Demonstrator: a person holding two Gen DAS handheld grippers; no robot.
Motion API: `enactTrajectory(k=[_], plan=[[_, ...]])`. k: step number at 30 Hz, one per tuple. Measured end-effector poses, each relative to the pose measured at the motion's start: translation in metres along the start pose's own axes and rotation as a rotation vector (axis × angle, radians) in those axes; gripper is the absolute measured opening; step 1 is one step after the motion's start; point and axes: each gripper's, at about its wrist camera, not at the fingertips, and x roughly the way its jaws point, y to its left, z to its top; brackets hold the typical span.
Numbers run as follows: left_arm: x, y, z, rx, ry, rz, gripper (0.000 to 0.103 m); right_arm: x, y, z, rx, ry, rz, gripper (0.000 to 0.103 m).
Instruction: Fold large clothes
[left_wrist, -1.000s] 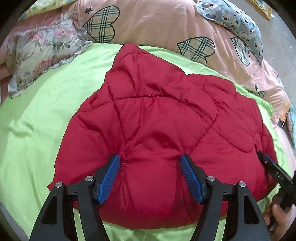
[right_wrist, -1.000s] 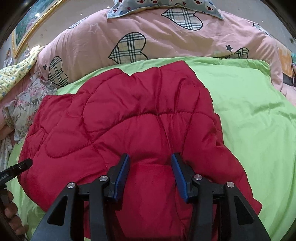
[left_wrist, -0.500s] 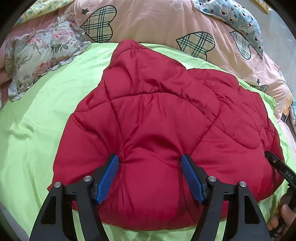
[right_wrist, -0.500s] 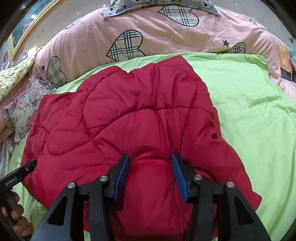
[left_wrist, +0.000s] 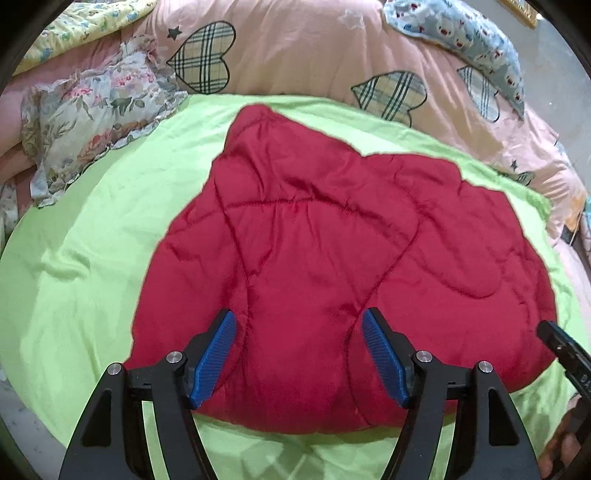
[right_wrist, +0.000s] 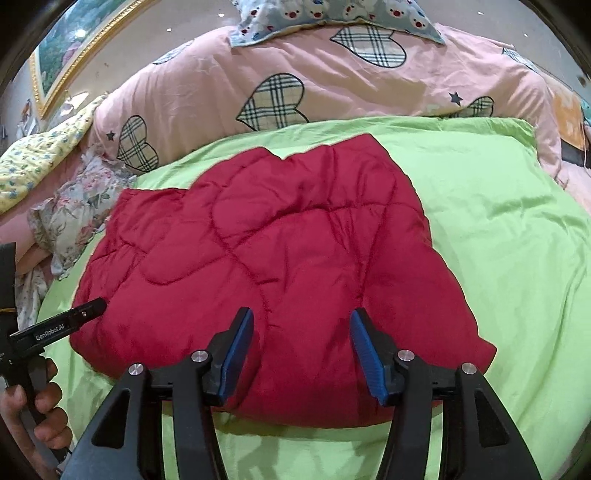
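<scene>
Right gripper (right_wrist: 302, 352) jaws opening, off the jacket (right_wrist: 266, 266) below; left gripper (left_wrist: 295, 356) wide, empty, lifted clear. Fold released; looks finished.

Both grippers, the left gripper (left_wrist: 299, 350) and the right gripper (right_wrist: 301, 347), are black frames with ribbed blue pads (right_wrist: 238, 356) and silver screws (right_wrist: 135, 369) (white "GenRobot.AI" lettering shows at left of the right view).
</scene>
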Motion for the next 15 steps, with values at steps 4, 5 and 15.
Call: enactTrajectory(k=[4, 5, 15], plan=[[-0.011, 0.008, 0.005, -0.026, -0.018, -0.003, 0.071, 0.001, 0.007, 0.007, -0.016, 0.006, 0.028, 0.060], [-0.013, 0.010, 0.006, -0.033, -0.018, -0.008, 0.071, 0.002, 0.010, 0.009, -0.021, 0.008, 0.034, 0.060], [0.003, 0.010, 0.028, -0.015, 0.046, 0.067, 0.073, 0.018, 0.036, 0.023, -0.094, 0.088, 0.065, 0.072]])
